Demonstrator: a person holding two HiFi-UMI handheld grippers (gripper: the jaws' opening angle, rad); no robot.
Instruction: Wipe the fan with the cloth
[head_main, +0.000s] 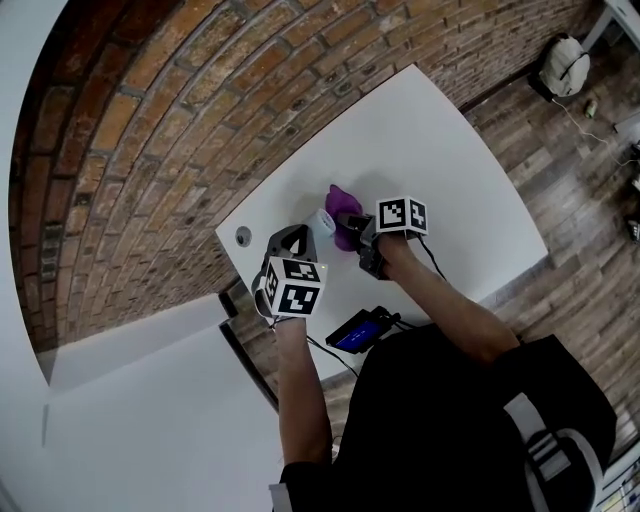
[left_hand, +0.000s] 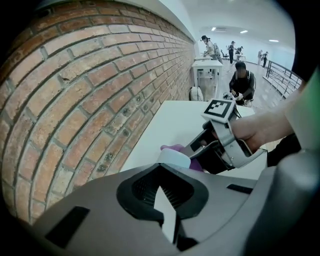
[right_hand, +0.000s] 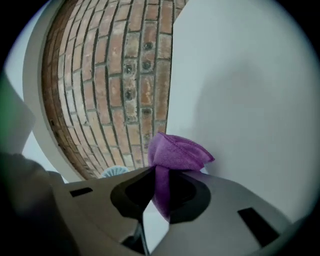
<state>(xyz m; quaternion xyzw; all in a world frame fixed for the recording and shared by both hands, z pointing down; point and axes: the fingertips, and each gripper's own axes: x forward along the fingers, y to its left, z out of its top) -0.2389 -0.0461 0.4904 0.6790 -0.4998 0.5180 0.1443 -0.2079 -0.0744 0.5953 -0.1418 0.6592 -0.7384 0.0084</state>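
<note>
Head view: right claw (head_main: 351, 224) clamps cloth (head_main: 339, 197) beside fan (head_main: 322, 221) near table (head_main: 450, 170) edge; left claw (head_main: 299, 234) together; free surface rightward.

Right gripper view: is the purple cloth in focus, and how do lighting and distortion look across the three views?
Right gripper view: the purple fabric cloth is sharp and evenly lit, corners vignetted black; head view: heavy fisheye bows the red brick wall and the white table, no glare; left gripper view: the small white fan is slightly soft, brick courses curve.
</note>
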